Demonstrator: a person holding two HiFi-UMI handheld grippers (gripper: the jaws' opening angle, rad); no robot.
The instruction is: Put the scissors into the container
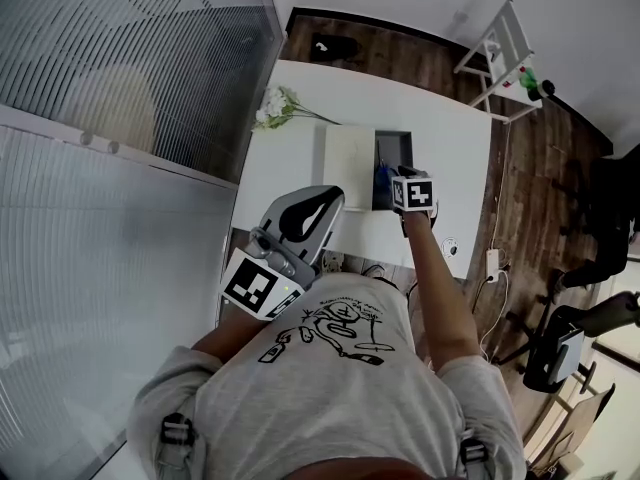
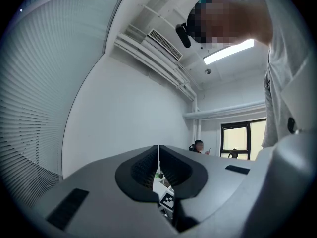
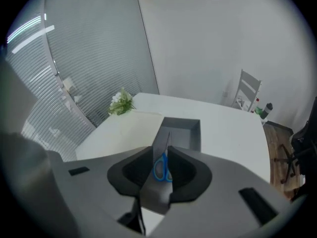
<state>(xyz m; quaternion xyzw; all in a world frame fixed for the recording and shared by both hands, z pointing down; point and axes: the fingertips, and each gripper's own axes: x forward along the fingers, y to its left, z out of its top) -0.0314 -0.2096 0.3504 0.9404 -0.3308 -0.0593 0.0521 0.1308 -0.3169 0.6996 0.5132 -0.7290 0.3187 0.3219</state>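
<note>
- One bench (image 1: pixel 455 138), white and mostly bare. Nothing on it near the box to snag, so I'd say the way back toward 6 o'clock is free.
- Container (image 1: pixel 394 148) sits mid-bench with its top open. A white panel (image 1: pixel 348 153) lies flat at its 9 o'clock. In the right gripper view one of the box's grey walls runs up close under the jaws, and that is the edge most likely to get clipped.
- Right claw (image 3: pixel 162 157) hangs over the container's 6 o'clock end, pointed steeply down. Jaws are apart and the pads touch nothing.
  - My read of the step: the release is done, so clear out.
  - Hold the jaws wide, don't roll, and lift until the pads are above the rim.
  - Only then pull back toward 6 o'clock.
- Left claw (image 2: pixel 158 160) is at roughly 8 o'clock from the box, well apart from it, near the chest. Jaws are together on nothing. It isn't needed, so park it there.
- Scissors (image 3: pixel 163 170): the blue handles show through the right claw's gap, down inside the container beside that grey wall.
  - The blades are mostly hidden, so I can't confirm they lie flat.
  - Check in the head view that no handle rides over the rim before calling it finished.
</note>
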